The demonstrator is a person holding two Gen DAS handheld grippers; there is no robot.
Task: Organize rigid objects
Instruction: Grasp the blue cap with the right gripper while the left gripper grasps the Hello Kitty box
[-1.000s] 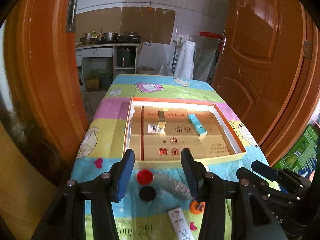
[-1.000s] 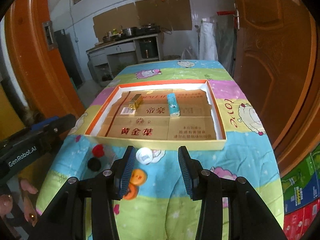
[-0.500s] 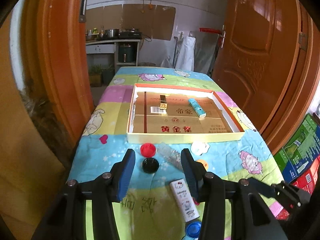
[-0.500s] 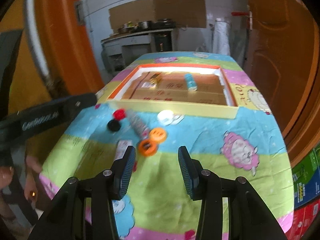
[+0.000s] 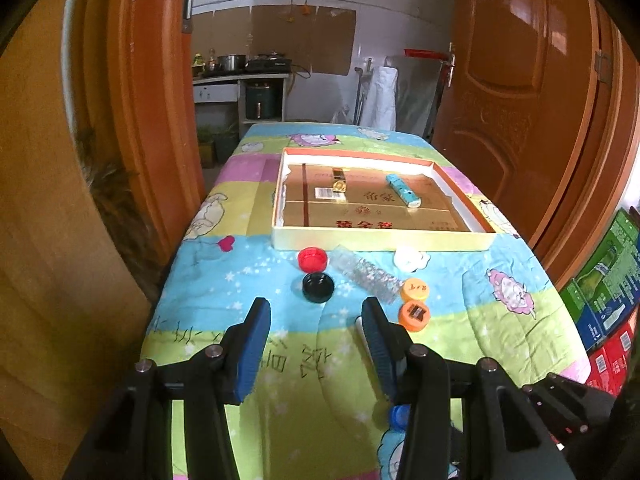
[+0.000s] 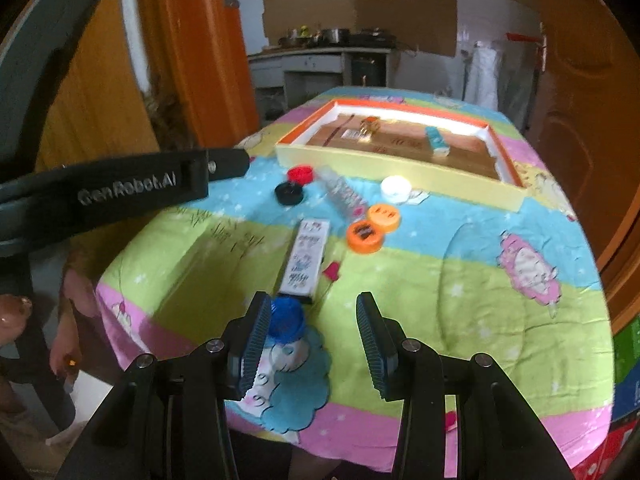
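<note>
Both wrist cams look fwd and down over table (image 5: 480, 328) from its near end. Left cam sits further left; right cam angles across, catching left gripper's body. Shared: shallow box (image 5: 380, 242) (image 6: 400, 168), caps, kitchen behind.

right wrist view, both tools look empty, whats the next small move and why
Probably ease the right tool forward and slightly left over the round blue plastic cap. Its jaws stand open with nothing between them, the cap lies nearest, just beside the left finger, and it is still outside the shallow orange-rimmed cardboard tray.
</note>
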